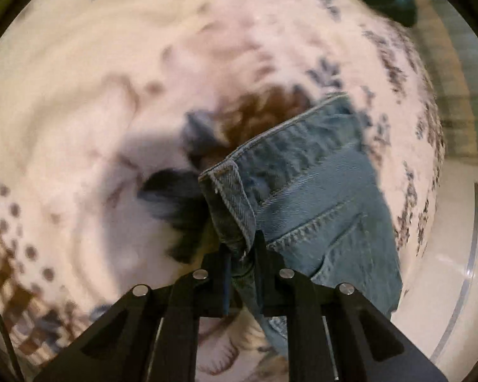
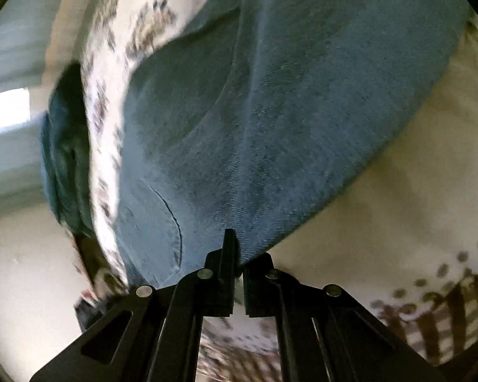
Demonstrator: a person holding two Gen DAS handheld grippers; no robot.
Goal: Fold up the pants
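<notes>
So you have both tools on the faded blue denim pants, and neither is spread. Your left gripper has its black jaws pinched on the waistband end, right at the stitched corner, with a back pocket seam running off just beside the grip. Your right gripper is pressed together on a thin edge of the same denim further along, where the wide plain leg cloth fans away from the jaws in the right wrist view.

The pants lie on the white bedspread with grey-blue and brown floral print, close to its edge, with pale floor beyond. A dark teal bundle of cloth sits at the edge of the bed, near the pants; what it is you cannot tell.

As for progress, you look early on. The waistband seems to lie doubled at the pinch, which suggests the legs may already be laid one on the other, but the blur and the narrow view leave that uncertain. No crosswise fold shows anywhere. What is left, then, is most of it: lift the held edges, carry one end over the other, flatten, and likely fold once more.
</notes>
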